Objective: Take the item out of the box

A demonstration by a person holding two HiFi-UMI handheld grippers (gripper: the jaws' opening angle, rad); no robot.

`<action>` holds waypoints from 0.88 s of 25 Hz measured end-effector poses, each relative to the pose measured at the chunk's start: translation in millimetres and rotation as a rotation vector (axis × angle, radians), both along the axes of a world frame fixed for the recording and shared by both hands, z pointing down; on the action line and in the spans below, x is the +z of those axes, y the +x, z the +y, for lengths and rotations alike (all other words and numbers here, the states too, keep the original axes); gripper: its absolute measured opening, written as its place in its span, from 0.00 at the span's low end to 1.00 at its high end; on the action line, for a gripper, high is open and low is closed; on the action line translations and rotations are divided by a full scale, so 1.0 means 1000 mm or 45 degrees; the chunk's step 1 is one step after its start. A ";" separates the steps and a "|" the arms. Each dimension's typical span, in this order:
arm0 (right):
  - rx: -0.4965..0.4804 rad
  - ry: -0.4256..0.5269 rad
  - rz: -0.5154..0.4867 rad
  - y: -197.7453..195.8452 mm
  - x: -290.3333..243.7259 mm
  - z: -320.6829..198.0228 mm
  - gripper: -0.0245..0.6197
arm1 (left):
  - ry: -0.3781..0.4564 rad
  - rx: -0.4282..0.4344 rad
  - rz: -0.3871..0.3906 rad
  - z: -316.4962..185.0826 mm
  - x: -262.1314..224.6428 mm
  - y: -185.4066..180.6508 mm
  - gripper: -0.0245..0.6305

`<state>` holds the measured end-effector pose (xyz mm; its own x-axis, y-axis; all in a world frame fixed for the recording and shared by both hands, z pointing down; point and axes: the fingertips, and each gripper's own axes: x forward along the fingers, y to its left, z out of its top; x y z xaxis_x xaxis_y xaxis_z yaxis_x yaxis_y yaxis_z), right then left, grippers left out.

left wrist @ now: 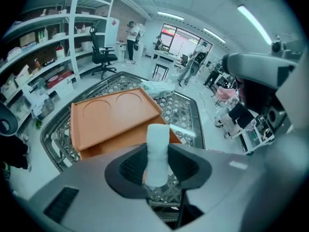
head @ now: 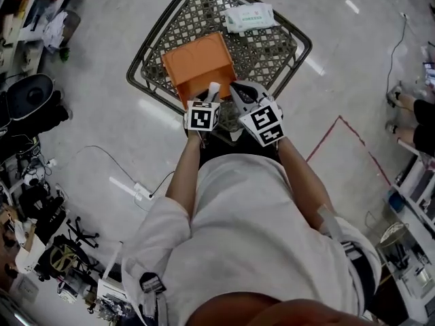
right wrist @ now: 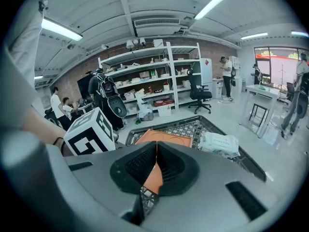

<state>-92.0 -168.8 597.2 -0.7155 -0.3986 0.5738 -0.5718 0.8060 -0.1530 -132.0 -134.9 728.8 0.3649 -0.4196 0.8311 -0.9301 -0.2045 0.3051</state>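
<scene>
An orange box (head: 197, 63) lies on a metal lattice table (head: 272, 49), its near side facing me. My left gripper (head: 211, 94) is at the box's near edge, shut on a white rolled item (head: 213, 89) that stands upright between the jaws, above the box edge. In the left gripper view the white item (left wrist: 157, 149) rises in front of the orange box (left wrist: 113, 117) from the left gripper (left wrist: 157, 168). My right gripper (head: 238, 95) is just to the right; in its own view the right gripper (right wrist: 156, 166) is shut on a thin orange flap (right wrist: 155, 175) of the box.
A white packet of wipes (head: 249, 17) lies at the table's far side, also visible as the packet (right wrist: 219, 144) in the right gripper view. Shelves (right wrist: 159, 81), office chairs and people stand around the room. A power strip (head: 136, 190) and cables lie on the floor at left.
</scene>
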 end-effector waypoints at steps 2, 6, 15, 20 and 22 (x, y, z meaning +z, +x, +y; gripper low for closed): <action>-0.018 0.013 -0.017 0.001 -0.005 0.000 0.05 | 0.040 -0.042 -0.005 0.001 -0.012 0.002 0.24; -0.094 0.035 -0.046 -0.001 -0.012 0.009 0.05 | 0.137 -0.176 -0.027 0.005 -0.041 -0.001 0.24; -0.262 0.121 -0.134 -0.009 -0.037 0.026 0.05 | 0.319 -0.484 -0.069 0.030 -0.094 -0.011 0.24; -0.330 0.145 -0.148 -0.006 -0.055 0.052 0.05 | 0.403 -0.596 -0.093 0.059 -0.125 -0.010 0.24; -0.368 0.176 -0.142 -0.004 -0.063 0.063 0.05 | 0.433 -0.636 -0.099 0.070 -0.136 -0.007 0.24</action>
<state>-95.8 -106.1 534.0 -0.8656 -0.2390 0.4400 -0.3027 0.9497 -0.0797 -138.9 -64.9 592.7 -0.0009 -0.7709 0.6369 -0.9555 0.1886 0.2270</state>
